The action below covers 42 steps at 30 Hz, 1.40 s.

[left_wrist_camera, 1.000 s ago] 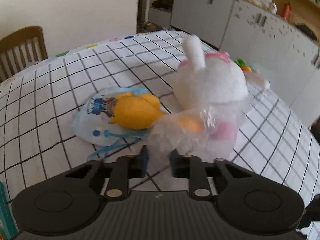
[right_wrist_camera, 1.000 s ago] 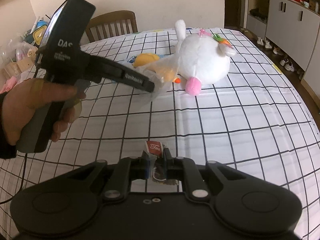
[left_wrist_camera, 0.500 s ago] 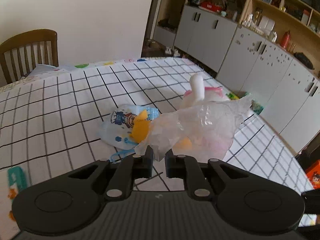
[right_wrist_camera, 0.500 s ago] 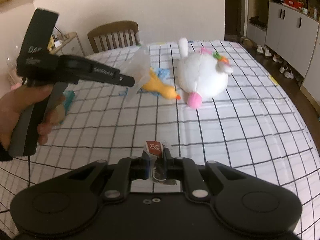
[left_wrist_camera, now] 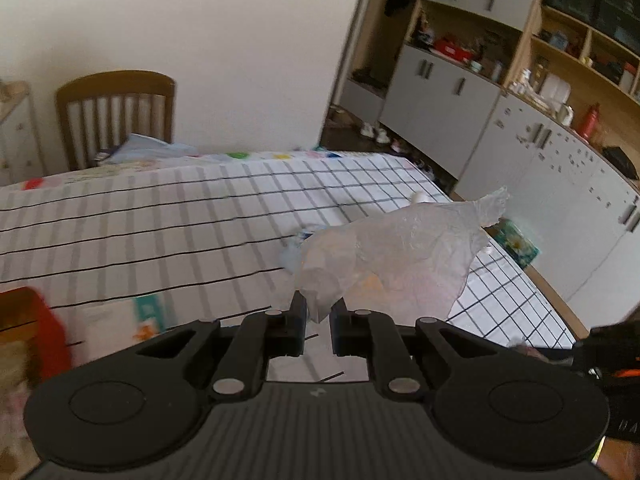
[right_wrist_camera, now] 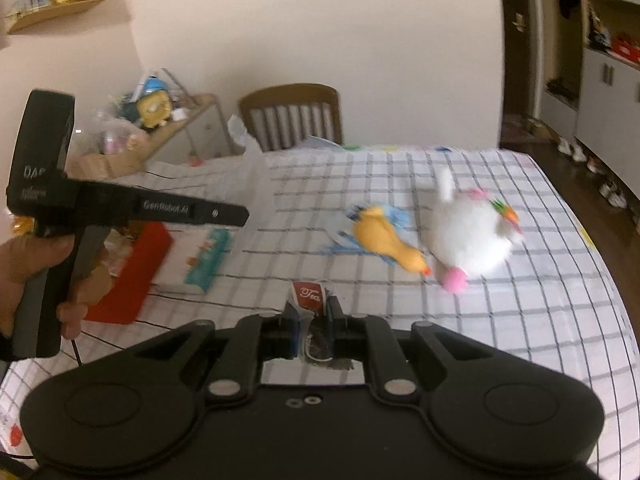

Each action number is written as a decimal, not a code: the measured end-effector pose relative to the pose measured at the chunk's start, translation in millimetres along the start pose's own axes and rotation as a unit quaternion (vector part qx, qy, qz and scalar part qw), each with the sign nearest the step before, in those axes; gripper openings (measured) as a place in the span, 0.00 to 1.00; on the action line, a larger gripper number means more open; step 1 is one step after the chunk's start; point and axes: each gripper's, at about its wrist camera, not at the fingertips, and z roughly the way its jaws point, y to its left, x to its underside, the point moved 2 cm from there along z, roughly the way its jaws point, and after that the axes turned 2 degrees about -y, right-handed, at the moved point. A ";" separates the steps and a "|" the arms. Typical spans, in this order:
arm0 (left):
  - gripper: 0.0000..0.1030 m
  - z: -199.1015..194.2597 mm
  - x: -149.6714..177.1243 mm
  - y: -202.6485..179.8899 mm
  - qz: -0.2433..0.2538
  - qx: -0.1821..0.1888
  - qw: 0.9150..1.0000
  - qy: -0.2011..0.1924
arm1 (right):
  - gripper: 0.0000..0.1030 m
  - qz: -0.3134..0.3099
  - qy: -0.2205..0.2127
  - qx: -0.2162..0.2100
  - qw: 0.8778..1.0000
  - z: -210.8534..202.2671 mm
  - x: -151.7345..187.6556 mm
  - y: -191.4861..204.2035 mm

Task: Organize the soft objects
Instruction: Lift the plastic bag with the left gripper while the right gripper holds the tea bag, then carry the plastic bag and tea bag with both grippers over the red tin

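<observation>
My left gripper (left_wrist_camera: 318, 312) is shut on a crumpled clear plastic bag (left_wrist_camera: 400, 252) and holds it in the air above the checked tablecloth (left_wrist_camera: 160, 224). The bag hides most of the toys in the left wrist view. My right gripper (right_wrist_camera: 312, 312) is shut on a small red tea packet (right_wrist_camera: 307, 295). In the right wrist view a yellow plush duck (right_wrist_camera: 386, 242) lies on a blue-and-white pouch (right_wrist_camera: 400, 216), next to a white plush bunny (right_wrist_camera: 470, 236) with a pink tail. The left gripper (right_wrist_camera: 240, 216) shows at the left, raised, the bag faint at its tip.
A red box (right_wrist_camera: 128, 276) and a teal-and-white pack (right_wrist_camera: 200, 264) lie at the table's left side. A wooden chair (right_wrist_camera: 292, 116) stands behind the table. Cabinets (left_wrist_camera: 540, 160) line the right wall. A cluttered side shelf (right_wrist_camera: 160, 128) is at the back left.
My left gripper has lifted the plastic bag up and away from the toys, toward the left. My right gripper has risen, still holding the tea packet.
</observation>
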 end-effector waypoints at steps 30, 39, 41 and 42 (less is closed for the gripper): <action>0.11 -141.5 31.1 182.8 -0.051 -0.171 0.984 -0.021 | 0.12 -0.148 0.012 -0.166 0.975 77.1 -60.3 199.6; 0.12 -108.5 20.0 212.9 -0.022 -0.176 0.984 0.005 | 0.12 -0.181 0.049 -0.160 0.969 128.8 -45.2 238.7; 0.12 -96.3 19.0 217.7 -0.023 -0.168 0.985 0.015 | 0.12 -0.183 0.057 -0.157 0.969 138.4 -41.8 244.2; 0.12 -90.9 18.9 219.6 -0.024 -0.165 0.986 0.018 | 0.12 -0.182 0.061 -0.158 0.969 141.8 -40.5 245.9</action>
